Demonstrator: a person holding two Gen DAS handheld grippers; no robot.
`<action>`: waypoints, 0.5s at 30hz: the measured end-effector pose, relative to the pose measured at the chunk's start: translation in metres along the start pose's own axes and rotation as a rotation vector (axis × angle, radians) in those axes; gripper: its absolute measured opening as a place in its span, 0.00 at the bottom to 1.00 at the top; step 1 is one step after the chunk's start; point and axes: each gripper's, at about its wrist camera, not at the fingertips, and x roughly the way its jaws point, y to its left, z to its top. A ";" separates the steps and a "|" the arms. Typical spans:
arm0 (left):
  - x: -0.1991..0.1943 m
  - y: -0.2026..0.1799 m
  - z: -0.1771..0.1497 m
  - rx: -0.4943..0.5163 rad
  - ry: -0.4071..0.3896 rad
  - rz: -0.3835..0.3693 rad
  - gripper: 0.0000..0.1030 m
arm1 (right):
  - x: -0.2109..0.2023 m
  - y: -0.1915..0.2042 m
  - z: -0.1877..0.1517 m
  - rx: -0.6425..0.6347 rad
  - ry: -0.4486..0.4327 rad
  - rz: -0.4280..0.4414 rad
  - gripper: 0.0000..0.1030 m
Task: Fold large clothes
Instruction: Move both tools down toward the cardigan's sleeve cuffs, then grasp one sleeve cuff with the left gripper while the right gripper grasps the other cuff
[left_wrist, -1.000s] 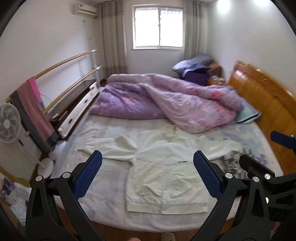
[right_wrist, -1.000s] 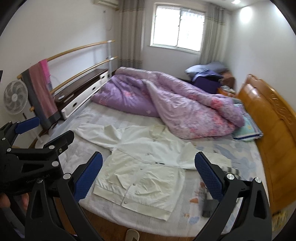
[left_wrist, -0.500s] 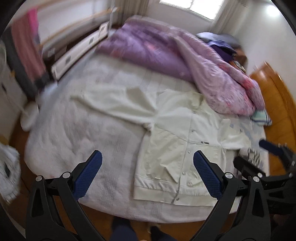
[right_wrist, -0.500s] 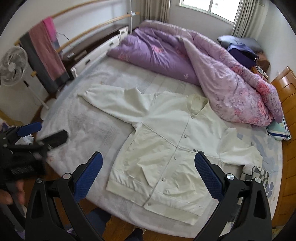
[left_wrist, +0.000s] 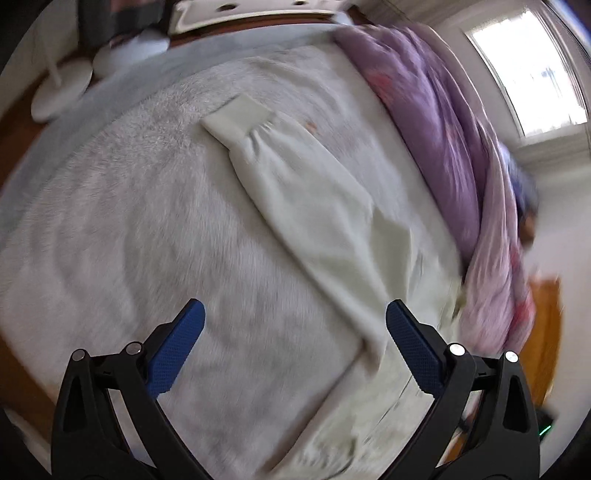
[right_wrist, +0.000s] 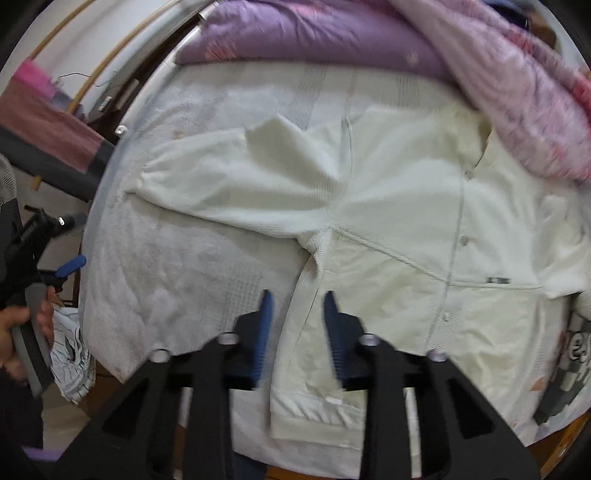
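A cream button-front jacket (right_wrist: 406, 229) lies spread flat on the bed, front up, collar toward the purple quilt. Its left sleeve (left_wrist: 303, 199) stretches out over the sheet, its cuff (left_wrist: 236, 118) at the far end. My left gripper (left_wrist: 293, 339) is wide open and empty above the sheet, near the sleeve's shoulder end. My right gripper (right_wrist: 295, 325) is partly closed with a narrow gap, holding nothing, hovering over the jacket's left side seam below the armpit. The left gripper also shows at the left edge of the right wrist view (right_wrist: 55, 251).
A purple and pink quilt (right_wrist: 424, 40) is heaped along the far side of the bed. A pale sheet (left_wrist: 129, 229) covers the mattress. A fan base (left_wrist: 62, 92) and a rail with a pink towel (right_wrist: 40, 110) stand beside the bed. Patterned cloth (right_wrist: 572, 354) lies at the right.
Both grippers have dropped closer to the bed. The left swung over the outstretched sleeve. The right gripper's jaws narrowed from wide open to a small gap above the jacket's side.
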 end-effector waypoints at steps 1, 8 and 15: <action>0.009 0.007 0.011 -0.026 -0.006 0.005 0.94 | 0.014 -0.004 0.007 0.016 0.004 0.025 0.15; 0.081 0.033 0.095 -0.127 -0.054 0.016 0.72 | 0.069 -0.011 0.022 0.021 0.056 0.057 0.15; 0.138 0.050 0.138 -0.189 -0.024 0.063 0.60 | 0.110 -0.042 0.024 0.110 0.084 0.103 0.15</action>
